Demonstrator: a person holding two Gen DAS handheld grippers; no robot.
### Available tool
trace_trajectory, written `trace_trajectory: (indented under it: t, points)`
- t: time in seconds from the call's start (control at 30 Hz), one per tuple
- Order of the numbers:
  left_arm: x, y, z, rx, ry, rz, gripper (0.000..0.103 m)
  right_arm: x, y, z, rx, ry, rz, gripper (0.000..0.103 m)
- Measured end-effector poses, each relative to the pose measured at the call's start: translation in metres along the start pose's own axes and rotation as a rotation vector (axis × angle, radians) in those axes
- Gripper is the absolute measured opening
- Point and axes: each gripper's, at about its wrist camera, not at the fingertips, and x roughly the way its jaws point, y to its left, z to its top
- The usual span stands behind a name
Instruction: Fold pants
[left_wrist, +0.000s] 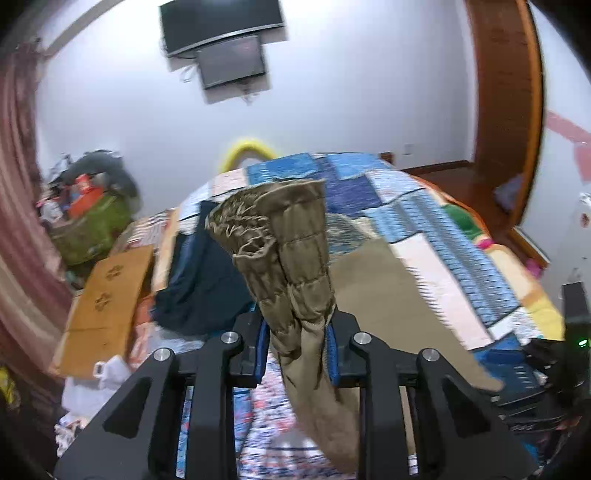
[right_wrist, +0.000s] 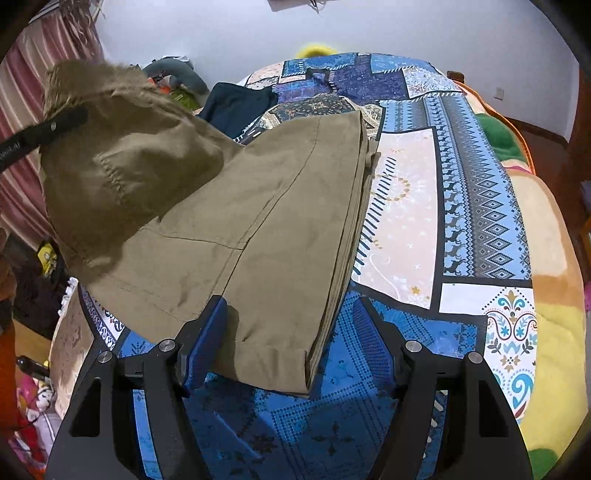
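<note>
Khaki pants (right_wrist: 258, 221) lie flattened on the patchwork bedspread (right_wrist: 406, 206), legs stacked, hems nearest my right gripper. My left gripper (left_wrist: 297, 332) is shut on the gathered elastic waistband (left_wrist: 291, 236) and holds that end up off the bed, so the cloth drapes from it. In the right wrist view one black finger (right_wrist: 62, 122) of the left gripper shows against the raised waist end. My right gripper (right_wrist: 290, 314) is open just above the hem end. Its left pad (right_wrist: 207, 332) overlaps the cloth edge and its right pad stands over bare bedspread.
A dark navy garment (left_wrist: 199, 280) lies on the bed beyond the pants. Left of the bed are a cardboard box (left_wrist: 107, 299), a pile of clutter (left_wrist: 92, 206) and striped curtains. A screen (left_wrist: 229, 62) hangs on the far wall; a wooden door frame (left_wrist: 506, 110) stands to the right.
</note>
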Motion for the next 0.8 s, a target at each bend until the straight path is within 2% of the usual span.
trace_trajectory:
  t: [0.17,0.33,0.57,0.67,0.7,0.73,0.8]
  points:
    - [0.004,-0.023,0.004,0.017,0.036,-0.123,0.024,0.0,-0.001,0.0,0.009,-0.004,0.007,0.066]
    - [0.015,-0.043,0.005,-0.003,0.116,-0.255,0.024,0.001,-0.001,-0.001,0.01,-0.007,0.008,0.066]
    - [0.019,-0.05,-0.003,0.013,0.194,-0.353,0.025,0.001,0.0,-0.002,0.012,-0.008,0.009,0.066]
    - [0.015,-0.045,-0.005,0.021,0.203,-0.397,0.04,0.002,-0.001,-0.001,0.017,-0.007,0.009,0.066]
    - [0.012,-0.042,-0.004,0.021,0.195,-0.406,0.049,0.002,0.0,-0.001,0.018,-0.008,0.009,0.066]
    - [0.007,-0.039,-0.002,0.023,0.177,-0.399,0.057,0.002,0.0,-0.001,0.018,-0.008,0.009,0.066]
    - [0.0,-0.031,0.002,0.027,0.131,-0.352,0.061,0.002,-0.001,-0.001,0.02,-0.008,0.011,0.066]
